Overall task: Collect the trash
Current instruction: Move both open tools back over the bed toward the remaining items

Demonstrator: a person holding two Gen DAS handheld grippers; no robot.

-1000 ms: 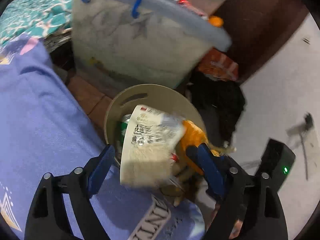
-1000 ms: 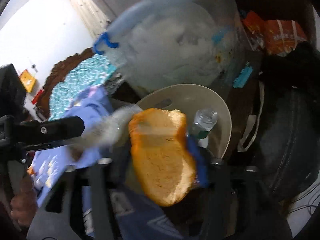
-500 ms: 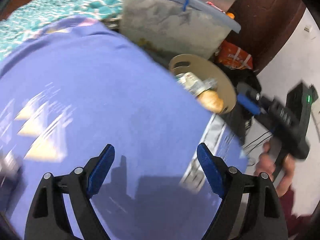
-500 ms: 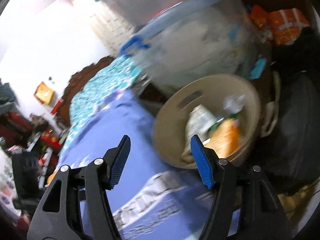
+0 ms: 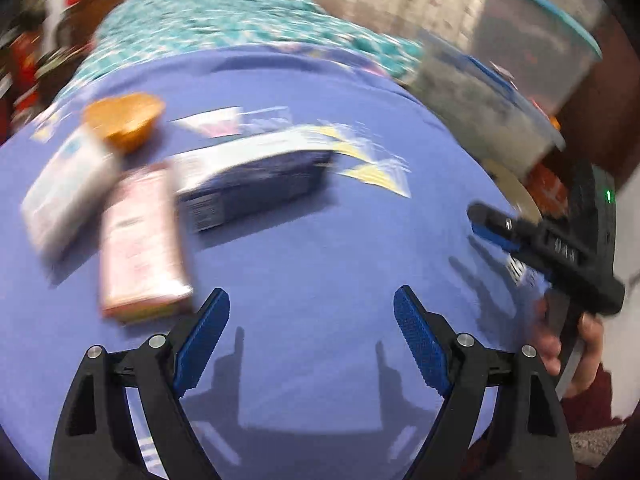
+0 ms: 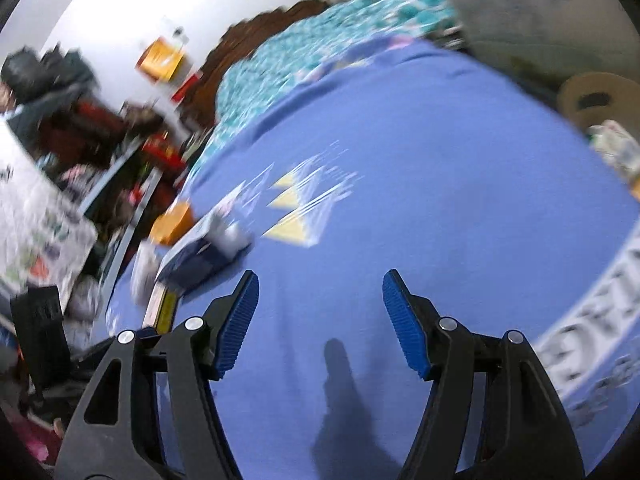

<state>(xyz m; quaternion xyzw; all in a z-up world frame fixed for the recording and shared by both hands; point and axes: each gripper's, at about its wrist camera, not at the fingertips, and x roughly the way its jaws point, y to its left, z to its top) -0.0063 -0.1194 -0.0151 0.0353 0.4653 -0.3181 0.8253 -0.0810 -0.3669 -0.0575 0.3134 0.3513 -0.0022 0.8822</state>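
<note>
blue cloth [image 5: 320,264]: a purple-blue sheet with pale triangle prints is covering the surface and carrying all the remaining litter; whether a bed or a bench lies under it i cannot tell.
left gripper [image 5: 312,316]: both blue pads are standing wide apart with nothing between them, hovering low over bare cloth in the lower middle of the frame, likely lining up for the next pickup.
right gripper [image 6: 320,304]: also spread wide and empty, pointing across the sheet toward the clutter at the left of its frame.
trash [image 5: 132,208]: lying in a loose cluster at the left of the left wrist view, well apart from either gripper.
pink packet [image 5: 140,240]: a flat, pale pink box, nearest the left gripper, probably the easiest grab.
dark blue box [image 5: 248,188]: long, navy with a white top, angled beside the packet.
white carton [image 5: 68,192]: blurred, at the far left.
orange wrapper [image 5: 124,120]: crumpled, at the upper left.
beige basket [image 6: 596,100]: sitting at the right edge of the right wrist view, some litter showing at its rim, so it is probably serving as the bin.
</note>
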